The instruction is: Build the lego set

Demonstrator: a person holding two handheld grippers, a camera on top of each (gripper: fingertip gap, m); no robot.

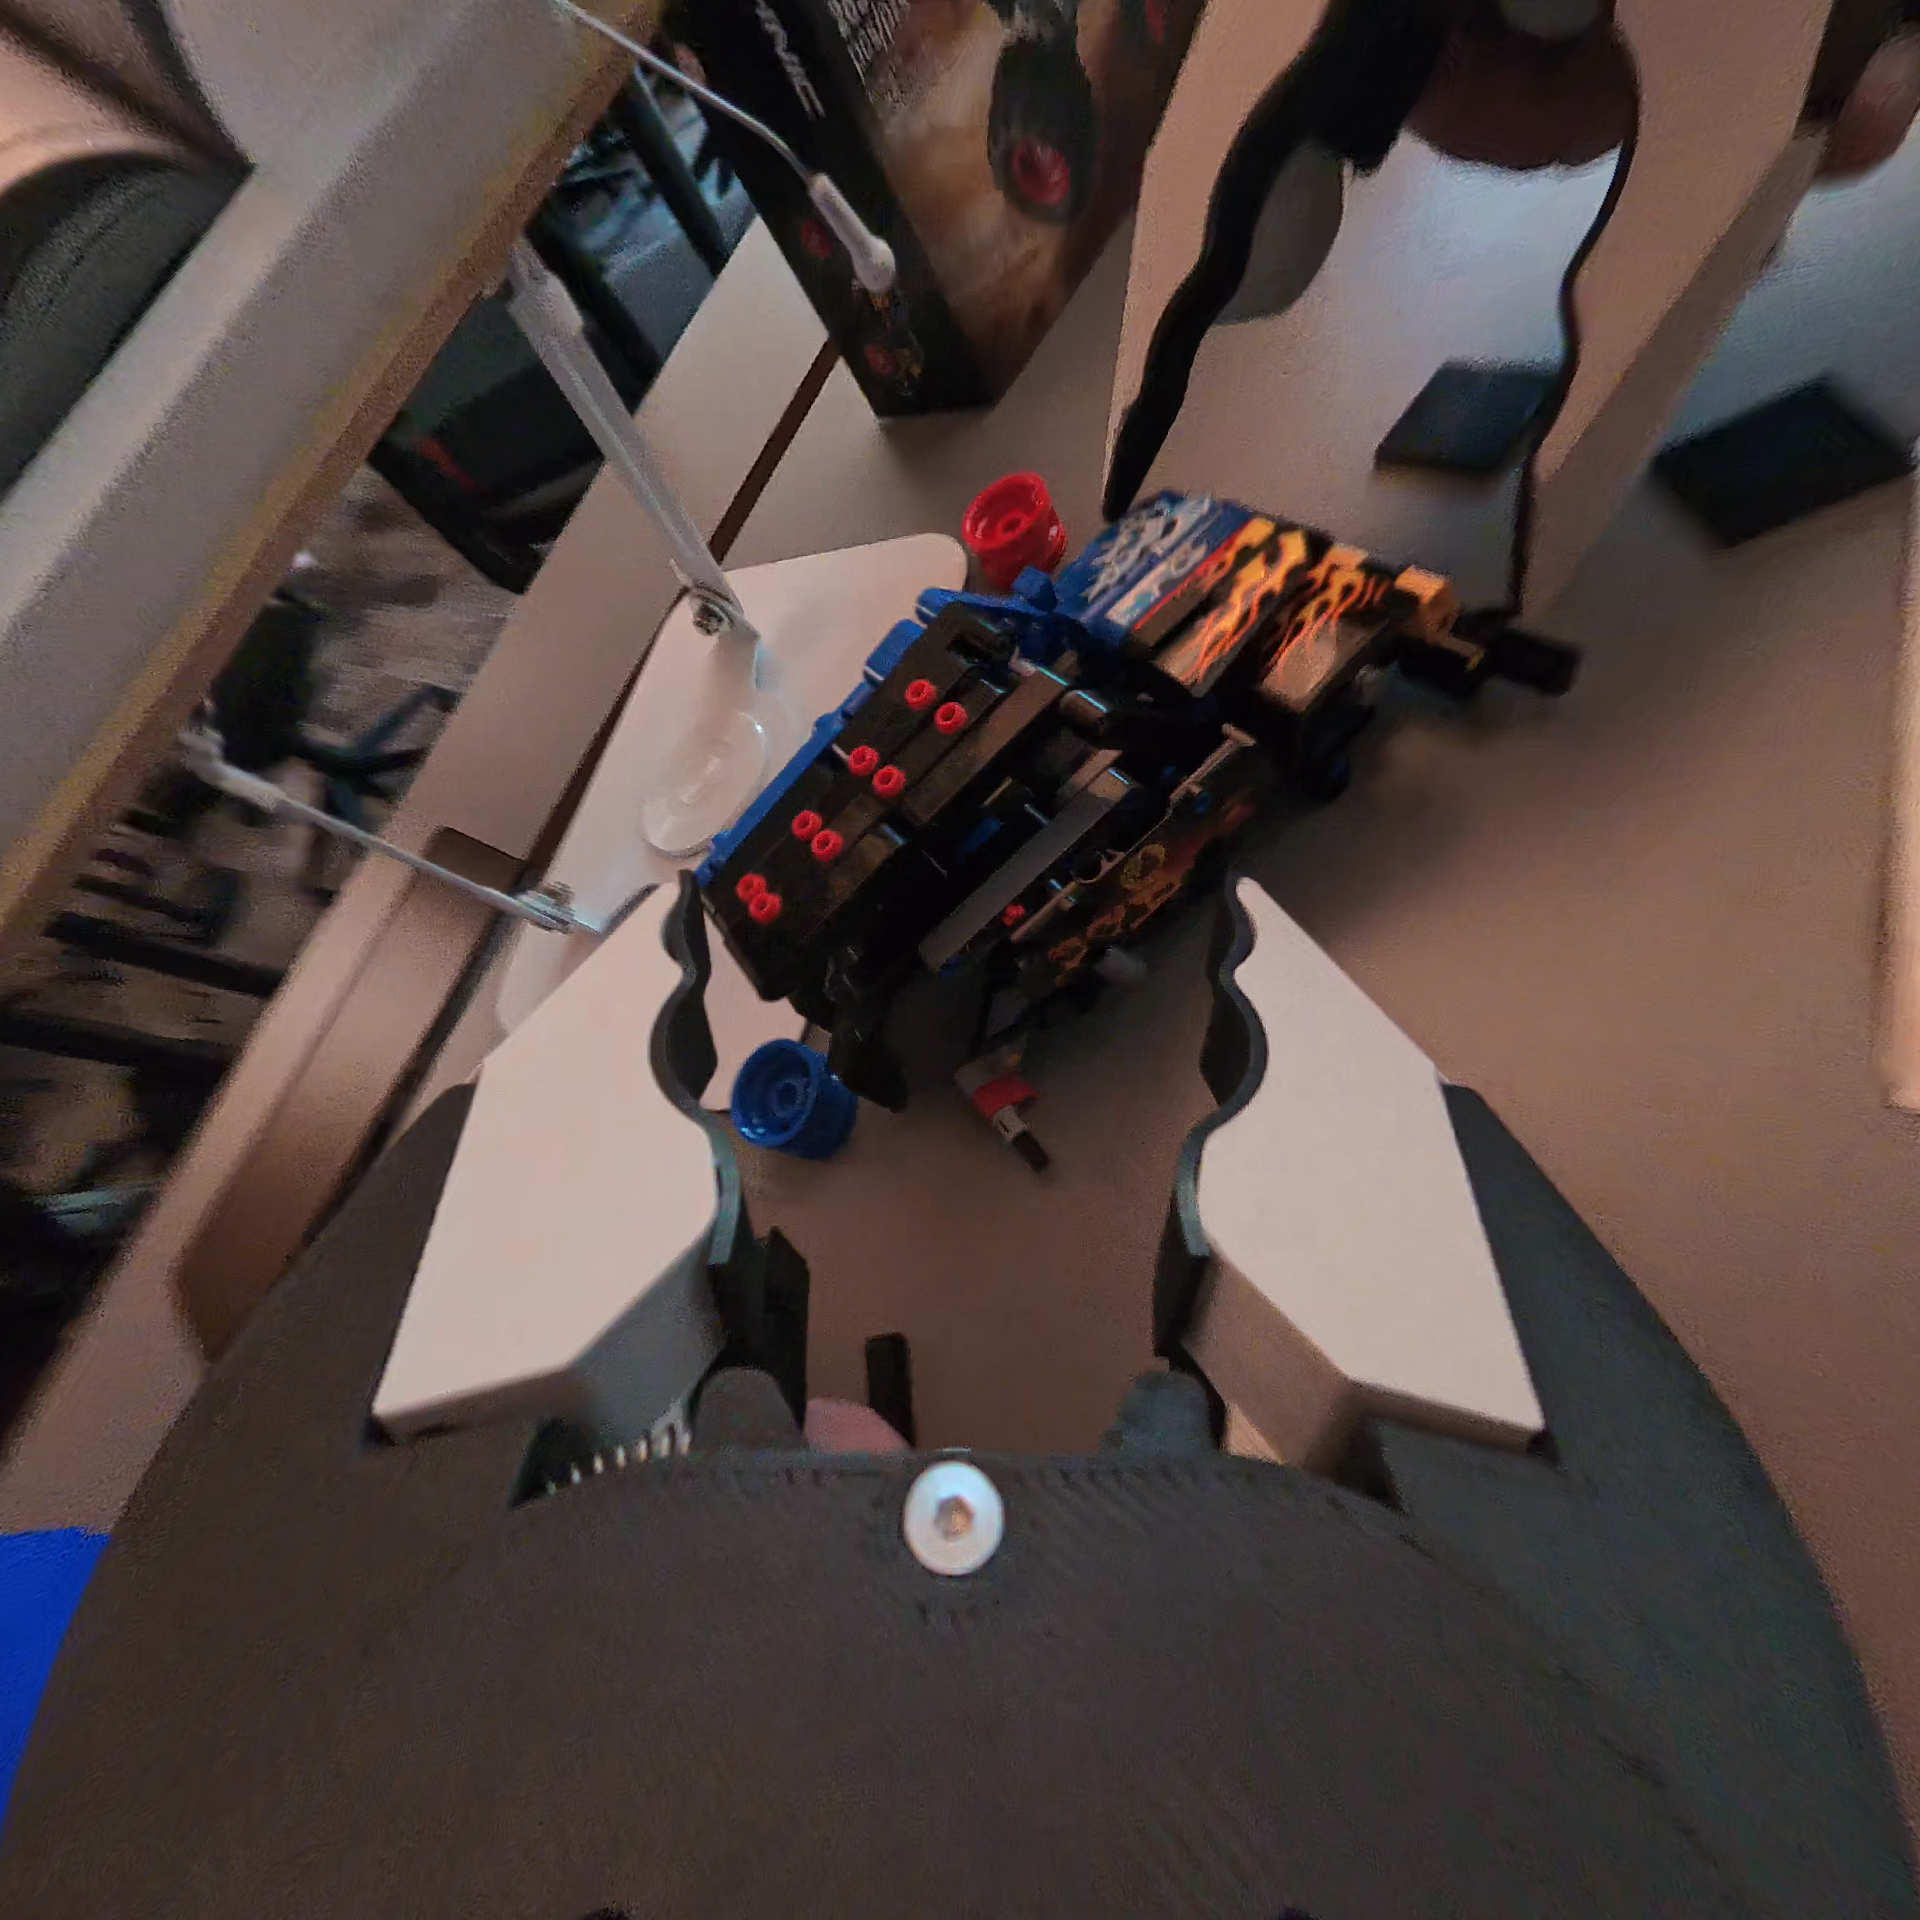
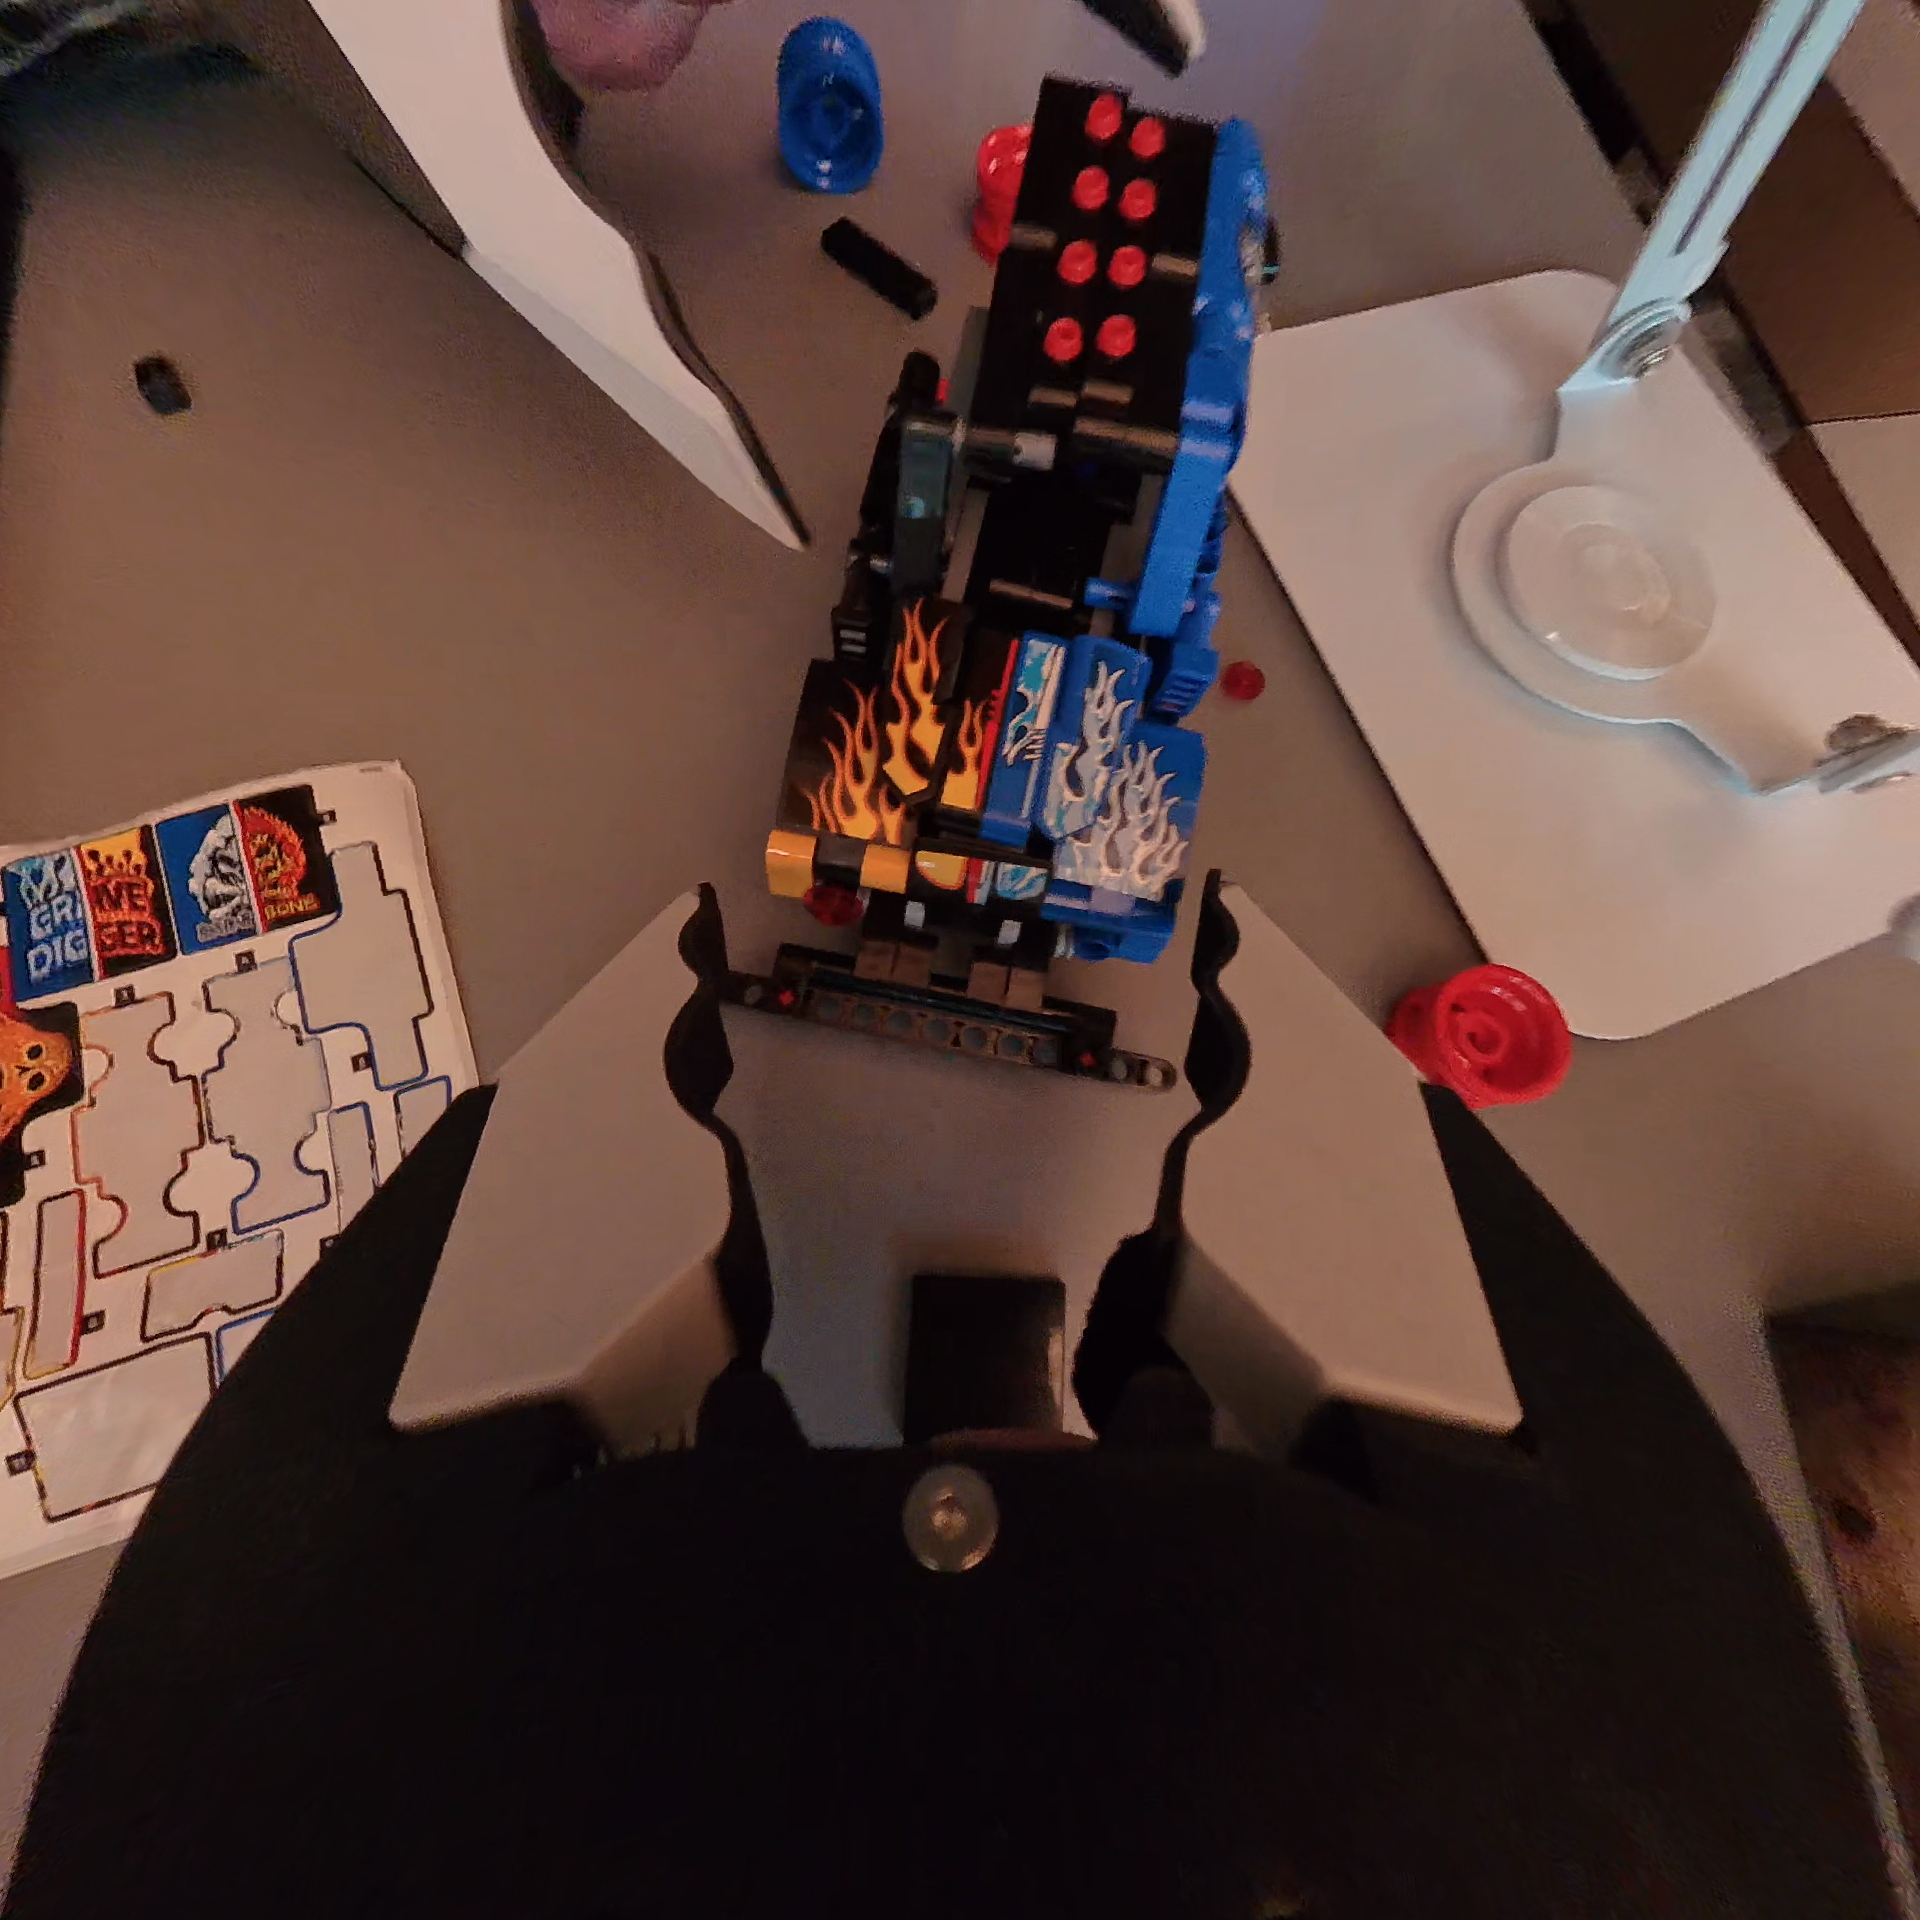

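Observation:
The lego truck stands on the grey table. It is black and blue with flame stickers and red studs on its bed, and it carries no wheels. My left gripper is open, its fingertips on either side of the truck's rear end. My right gripper is open and straddles the truck's front bumper beam without gripping it. A blue wheel hub lies by the rear. One red wheel hub lies to the front right and another beside the truck.
A white lamp base sits right of the truck. A sticker sheet lies at left. A black pin, a small black piece and a red stud are loose. The set's box stands behind. From my right tips it is roughly 7 cm to the red wheel hub; from my left, 15 cm. Look for it in the left wrist view too.

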